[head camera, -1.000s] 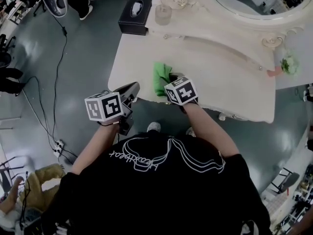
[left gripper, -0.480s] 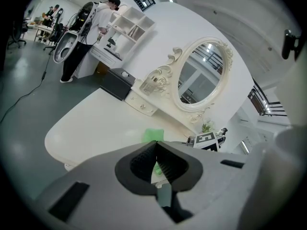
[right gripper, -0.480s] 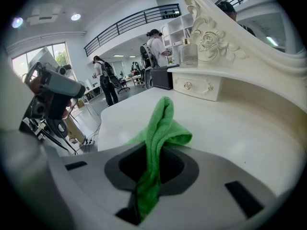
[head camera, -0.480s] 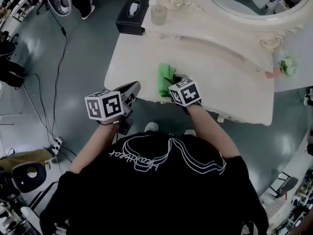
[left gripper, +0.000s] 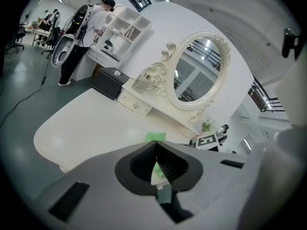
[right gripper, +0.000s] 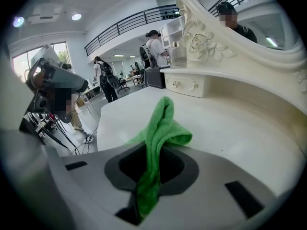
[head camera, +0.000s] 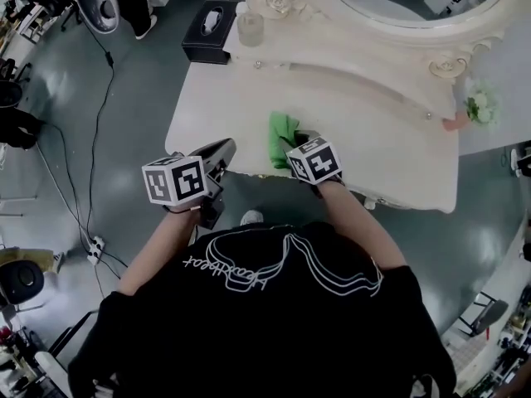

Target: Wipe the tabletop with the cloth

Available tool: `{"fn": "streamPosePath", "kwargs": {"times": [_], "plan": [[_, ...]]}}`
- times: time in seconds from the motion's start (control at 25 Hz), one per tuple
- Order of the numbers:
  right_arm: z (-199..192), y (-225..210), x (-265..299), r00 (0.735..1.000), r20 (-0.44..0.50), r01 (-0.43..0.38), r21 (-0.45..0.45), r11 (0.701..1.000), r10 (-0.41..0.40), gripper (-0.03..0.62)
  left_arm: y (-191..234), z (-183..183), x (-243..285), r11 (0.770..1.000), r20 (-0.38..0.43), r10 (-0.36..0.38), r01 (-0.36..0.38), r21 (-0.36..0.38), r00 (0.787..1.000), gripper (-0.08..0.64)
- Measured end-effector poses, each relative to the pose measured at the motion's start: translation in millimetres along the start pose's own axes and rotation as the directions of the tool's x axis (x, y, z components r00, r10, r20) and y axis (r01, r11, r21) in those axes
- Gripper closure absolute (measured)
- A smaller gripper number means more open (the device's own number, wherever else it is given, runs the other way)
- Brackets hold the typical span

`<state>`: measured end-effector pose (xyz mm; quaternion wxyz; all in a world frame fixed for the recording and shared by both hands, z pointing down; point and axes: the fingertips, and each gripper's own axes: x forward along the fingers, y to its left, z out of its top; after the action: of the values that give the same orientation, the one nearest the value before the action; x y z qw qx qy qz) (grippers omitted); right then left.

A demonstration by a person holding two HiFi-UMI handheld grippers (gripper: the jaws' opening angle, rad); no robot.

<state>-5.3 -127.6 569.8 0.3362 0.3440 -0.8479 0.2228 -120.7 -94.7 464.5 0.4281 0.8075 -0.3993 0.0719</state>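
A green cloth [head camera: 281, 138] lies bunched on the cream dressing tabletop [head camera: 365, 131] near its front edge. My right gripper [head camera: 300, 143] is shut on the cloth [right gripper: 160, 133], which runs up between its jaws and droops forward onto the table. My left gripper [head camera: 222, 152] hovers at the table's front left edge, jaws shut with nothing held; past its tips the cloth [left gripper: 156, 137] and the tabletop [left gripper: 81, 128] show.
An ornate oval mirror [head camera: 398, 11] and a raised shelf back the table. A black tissue box [head camera: 207, 31] and a glass jar [head camera: 250, 28] stand at the far left corner, a small flower [head camera: 475, 108] at the far right. Cables [head camera: 95, 139] cross the grey floor on the left.
The right gripper and cloth have shifted slightly right along the front edge. The left gripper has stayed in place.
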Motion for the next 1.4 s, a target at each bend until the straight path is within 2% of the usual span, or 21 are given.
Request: {"fn": "streamPosePath", "kwargs": {"times": [0.64, 1.16, 1.4], "plan": [[-30.6, -36.9, -38.1, 1.0, 0.014, 0.002, -0.017, 1.0, -0.002, 0.538, -41.2, -26.5, 26.2, 0.998, -0.033, 0.037, -0.035, 0.059, 0.999, 0.556], [-52.1, -64.0, -64.2, 1.0, 0.008, 0.008, 0.01, 1.0, -0.008, 0.538, -75.3, -40.8, 43.1, 0.997, -0.058, 0.034, -0.03, 0.068, 0.998, 0.556], [-64.0, -77.5, -77.0, 1.0, 0.004, 0.017, 0.033, 0.999, -0.017, 0.538, -94.0, -39.7, 57.0, 0.998, -0.049, 0.006, -0.003, 0.063, 0.999, 0.555]]}}
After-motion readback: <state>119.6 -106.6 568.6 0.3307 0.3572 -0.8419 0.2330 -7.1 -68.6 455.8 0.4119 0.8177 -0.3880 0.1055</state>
